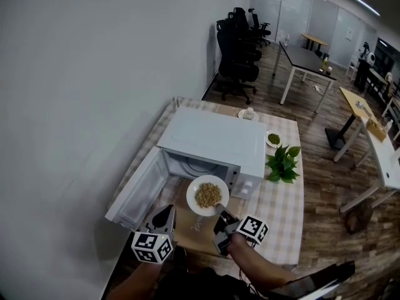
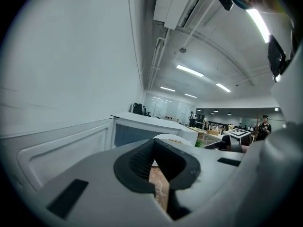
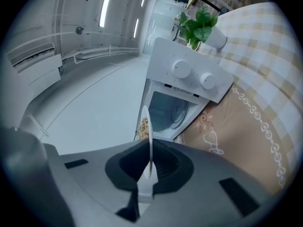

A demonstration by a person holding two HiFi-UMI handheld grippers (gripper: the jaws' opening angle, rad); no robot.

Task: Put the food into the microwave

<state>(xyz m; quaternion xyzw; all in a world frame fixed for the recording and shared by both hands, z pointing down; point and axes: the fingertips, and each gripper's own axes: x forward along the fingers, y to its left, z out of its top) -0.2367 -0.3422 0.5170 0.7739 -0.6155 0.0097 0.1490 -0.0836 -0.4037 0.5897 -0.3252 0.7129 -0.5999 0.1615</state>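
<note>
A white microwave (image 1: 212,139) stands on the table with its door (image 1: 134,195) swung wide open to the left. Its cavity (image 1: 197,166) shows. My right gripper (image 1: 220,210) is shut on the near rim of a white plate (image 1: 195,205) of brown food (image 1: 207,195). It holds the plate level just in front of the cavity. In the right gripper view the plate (image 3: 149,136) is seen edge-on between the jaws, with the cavity (image 3: 168,111) beyond. My left gripper (image 1: 167,212) hovers near the open door (image 2: 61,145), jaws together with nothing in them.
A tan mat (image 1: 187,233) lies on the checked tablecloth (image 1: 281,211) under both grippers. A potted plant (image 1: 282,163), a small dish of greens (image 1: 274,139) and a cup (image 1: 248,112) sit right of and behind the microwave. A white wall runs along the left.
</note>
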